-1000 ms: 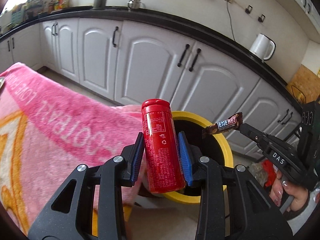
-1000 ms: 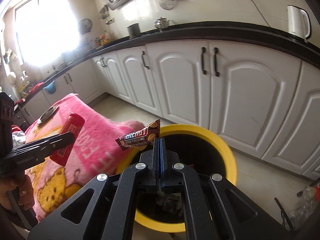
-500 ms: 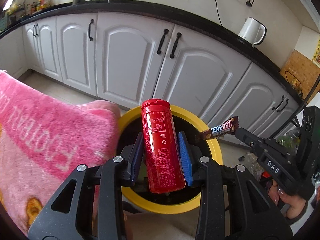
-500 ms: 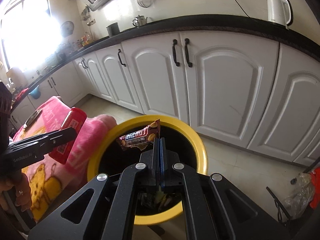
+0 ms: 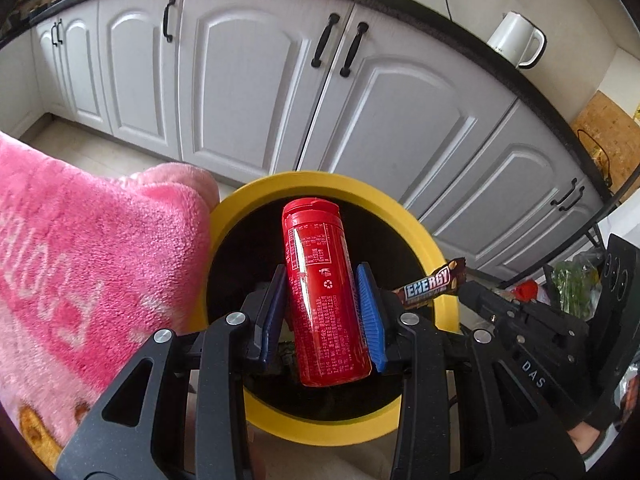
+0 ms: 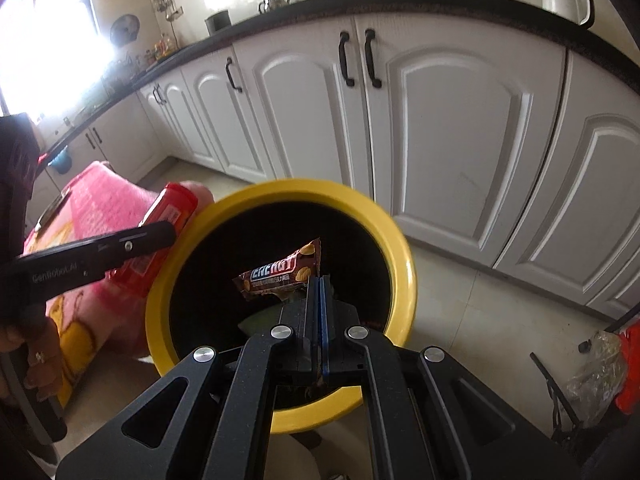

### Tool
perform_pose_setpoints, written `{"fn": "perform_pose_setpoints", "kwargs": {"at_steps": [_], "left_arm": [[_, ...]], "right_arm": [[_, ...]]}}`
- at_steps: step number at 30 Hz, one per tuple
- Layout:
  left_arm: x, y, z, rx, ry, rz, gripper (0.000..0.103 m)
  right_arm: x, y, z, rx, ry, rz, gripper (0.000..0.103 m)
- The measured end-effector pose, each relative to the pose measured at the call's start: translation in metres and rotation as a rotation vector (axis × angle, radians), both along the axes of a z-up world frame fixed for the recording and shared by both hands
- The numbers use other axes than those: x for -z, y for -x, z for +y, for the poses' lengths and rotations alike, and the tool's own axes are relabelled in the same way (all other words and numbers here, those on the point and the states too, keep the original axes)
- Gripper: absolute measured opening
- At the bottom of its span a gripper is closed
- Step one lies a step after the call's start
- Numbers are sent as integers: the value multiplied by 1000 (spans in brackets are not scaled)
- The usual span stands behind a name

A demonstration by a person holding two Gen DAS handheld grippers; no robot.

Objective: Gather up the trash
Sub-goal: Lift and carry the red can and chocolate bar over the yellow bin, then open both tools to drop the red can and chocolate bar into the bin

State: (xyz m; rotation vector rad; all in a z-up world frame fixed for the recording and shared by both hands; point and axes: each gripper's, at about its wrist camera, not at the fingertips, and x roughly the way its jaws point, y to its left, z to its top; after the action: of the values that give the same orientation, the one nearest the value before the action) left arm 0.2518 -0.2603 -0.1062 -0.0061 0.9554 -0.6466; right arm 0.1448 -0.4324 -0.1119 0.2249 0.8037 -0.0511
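Note:
My left gripper (image 5: 320,296) is shut on a red can (image 5: 320,292) and holds it upright over the mouth of the yellow-rimmed trash bin (image 5: 344,184). My right gripper (image 6: 320,284) is shut on a brown ENERGY bar wrapper (image 6: 280,274) and holds it above the bin's dark opening (image 6: 280,192). In the left wrist view the wrapper (image 5: 434,282) hangs over the bin's right rim. In the right wrist view the can (image 6: 168,216) is at the bin's left rim. Some trash lies dimly inside the bin.
A pink blanket (image 5: 80,264) covers the surface left of the bin. White kitchen cabinets (image 5: 248,92) stand behind it under a dark counter with a white kettle (image 5: 518,40). Bags of clutter (image 6: 600,376) lie on the floor at right.
Both grippers have moved forward and tilted down over the bin, still holding the can and the wrapper. The bin now fills more of both views.

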Motion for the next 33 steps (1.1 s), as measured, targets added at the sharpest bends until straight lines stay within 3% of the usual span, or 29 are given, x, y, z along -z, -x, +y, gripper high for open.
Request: {"fn": "perform_pose_setpoints", "kwargs": {"at_steps": [9,11,13,15,23,25,33], "left_arm": [[19,-11,-6,3,-35,47,29],[20,-11,-5,-3,-39,48,40],[20,-12,-3,-4,-39,55,45],[18,-12,0,-9,-51,54,52],[-1,-3,21,-35,-74,15,87],[-9,1,29,-49,-85,-7,92],[-45,23,67,-130,-99,-86,92]], "right_arm": [[18,-8,2,-4,-26,60,2],[21,-9,1,-6,-28,67,2],[22,-9,0,-4,-27,70,3],[20,-9,-1,5,-28,70,13],[4,0,-2,31,-25,34,30],[-5,5,1,36,-14,14,37],[-41,28,18,59,18,-48,66]]}}
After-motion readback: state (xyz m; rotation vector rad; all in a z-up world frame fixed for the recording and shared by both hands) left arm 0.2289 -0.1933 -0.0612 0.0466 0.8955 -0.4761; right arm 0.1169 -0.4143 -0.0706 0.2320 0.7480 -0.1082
